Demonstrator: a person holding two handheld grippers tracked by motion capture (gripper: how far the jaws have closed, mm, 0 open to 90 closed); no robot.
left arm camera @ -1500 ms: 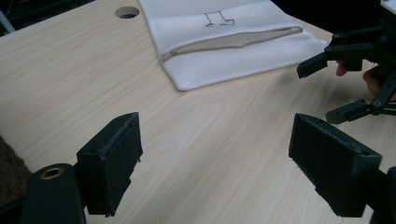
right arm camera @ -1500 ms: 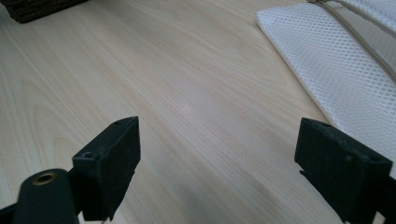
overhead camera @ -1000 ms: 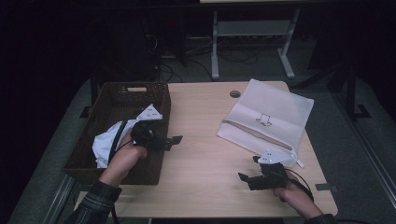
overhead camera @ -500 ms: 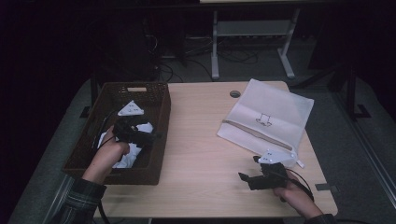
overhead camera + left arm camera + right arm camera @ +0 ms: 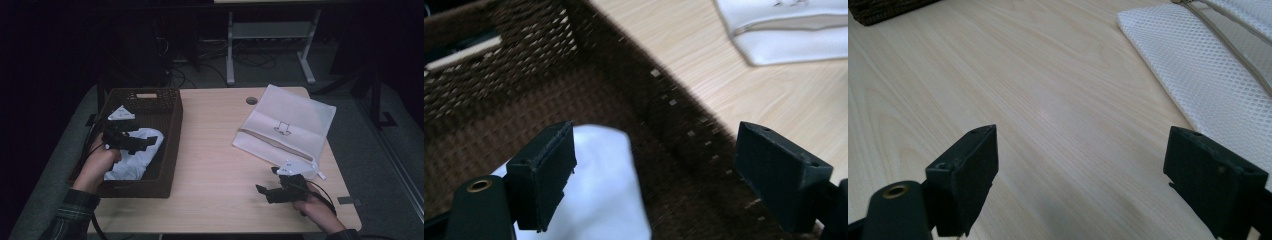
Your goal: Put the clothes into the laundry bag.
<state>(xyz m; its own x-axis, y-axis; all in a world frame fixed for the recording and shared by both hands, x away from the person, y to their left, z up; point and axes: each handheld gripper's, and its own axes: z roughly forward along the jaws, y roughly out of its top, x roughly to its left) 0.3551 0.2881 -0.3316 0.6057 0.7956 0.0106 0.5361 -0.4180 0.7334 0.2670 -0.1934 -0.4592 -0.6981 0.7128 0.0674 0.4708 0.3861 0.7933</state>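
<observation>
Cloth [image 5: 134, 156] lies in basket [image 5: 167, 150], white, bunched at near end; your left gripper [image 5: 131, 142] hangs over it, jaws spread wide, nothing held. Risk: jaw snags wicker wall just beside cloth, or you pinch only thin fold and it slips. Right gripper [image 5: 270, 192] rests released on table [image 5: 210, 150], near mesh bag [image 5: 285, 130]; bag well apart from basket, bare table between

The white cloth [image 5: 134, 156] in the wicker basket [image 5: 170, 150] is partly covered by the left gripper [image 5: 145, 144] and the hand behind it. In the left gripper view the cloth [image 5: 609, 195] runs off the bottom edge, blurred. The mesh bag [image 5: 1218, 65] is cut off at the right gripper view's right edge, and the basket's near wall hides its floor from above.
</observation>
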